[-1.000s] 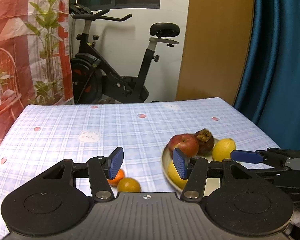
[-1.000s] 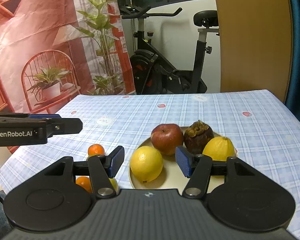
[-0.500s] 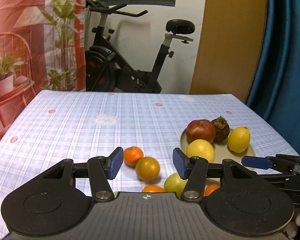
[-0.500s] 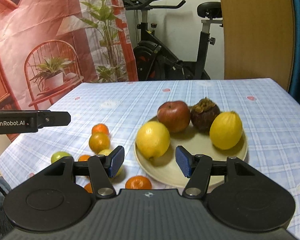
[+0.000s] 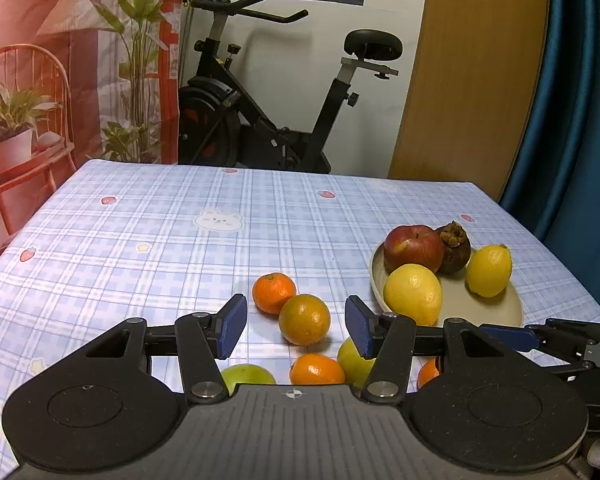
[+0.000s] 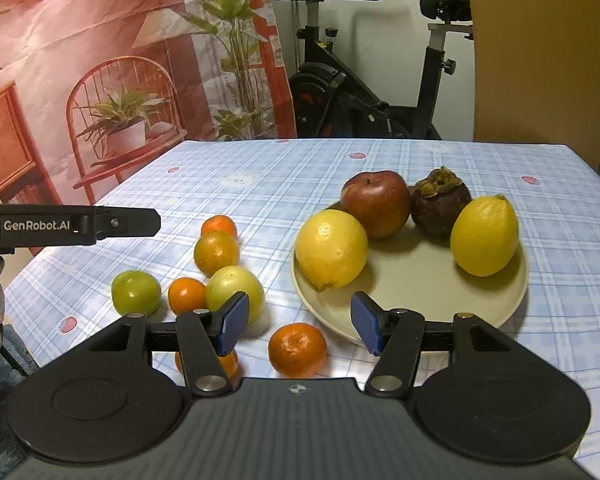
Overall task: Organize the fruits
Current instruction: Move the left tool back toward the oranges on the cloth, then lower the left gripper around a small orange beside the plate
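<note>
**Both claws lowered toward loose fruit beside the plate**

Compared with a second earlier, both views have tipped down, so loose fruit hidden before is now seen left of the plate. By that, picking seems about to start. The left claw and right claw are held part open and empty. On the plate lie an apple, a mangosteen and two lemons. A mandarin lies nearest the plate's left rim. Bare tabletop is left beyond the plate; its right edge runs close.
</note>
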`<action>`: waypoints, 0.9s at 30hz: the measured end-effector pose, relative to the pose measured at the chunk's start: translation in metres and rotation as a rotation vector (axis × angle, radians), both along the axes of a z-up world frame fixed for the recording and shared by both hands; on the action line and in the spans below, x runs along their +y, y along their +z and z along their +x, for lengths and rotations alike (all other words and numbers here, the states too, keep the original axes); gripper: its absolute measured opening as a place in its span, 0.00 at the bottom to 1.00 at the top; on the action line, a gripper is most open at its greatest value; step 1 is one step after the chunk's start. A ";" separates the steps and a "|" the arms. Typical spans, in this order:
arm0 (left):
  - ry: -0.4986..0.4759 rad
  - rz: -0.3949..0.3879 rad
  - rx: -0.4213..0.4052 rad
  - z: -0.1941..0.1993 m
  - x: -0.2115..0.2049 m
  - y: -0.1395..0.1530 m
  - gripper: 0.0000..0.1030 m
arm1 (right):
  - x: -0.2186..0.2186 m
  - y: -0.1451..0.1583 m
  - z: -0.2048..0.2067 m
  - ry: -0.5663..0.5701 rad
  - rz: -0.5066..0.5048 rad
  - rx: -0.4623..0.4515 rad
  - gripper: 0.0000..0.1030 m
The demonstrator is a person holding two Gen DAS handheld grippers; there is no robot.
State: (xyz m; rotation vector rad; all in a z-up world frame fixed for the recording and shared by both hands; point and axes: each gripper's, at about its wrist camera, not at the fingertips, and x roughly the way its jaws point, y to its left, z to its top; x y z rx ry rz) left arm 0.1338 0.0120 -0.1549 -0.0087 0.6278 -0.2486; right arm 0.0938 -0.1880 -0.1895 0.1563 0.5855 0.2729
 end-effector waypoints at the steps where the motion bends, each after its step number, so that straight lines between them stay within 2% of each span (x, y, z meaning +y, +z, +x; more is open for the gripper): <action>1: 0.004 -0.001 -0.001 0.000 0.001 0.000 0.55 | 0.001 0.000 0.000 0.007 0.001 -0.002 0.58; 8: 0.046 0.000 -0.005 -0.003 0.014 0.000 0.55 | 0.002 0.000 -0.001 0.043 0.017 -0.012 0.55; 17: 0.001 0.025 0.017 -0.013 0.008 -0.007 0.54 | 0.001 -0.004 -0.003 0.062 0.027 -0.002 0.52; 22: 0.017 -0.016 0.025 -0.014 0.016 -0.007 0.51 | 0.008 -0.002 -0.006 0.120 0.032 -0.015 0.50; 27: -0.017 -0.033 0.069 -0.021 0.017 -0.016 0.49 | 0.019 -0.005 -0.006 0.185 0.028 -0.006 0.50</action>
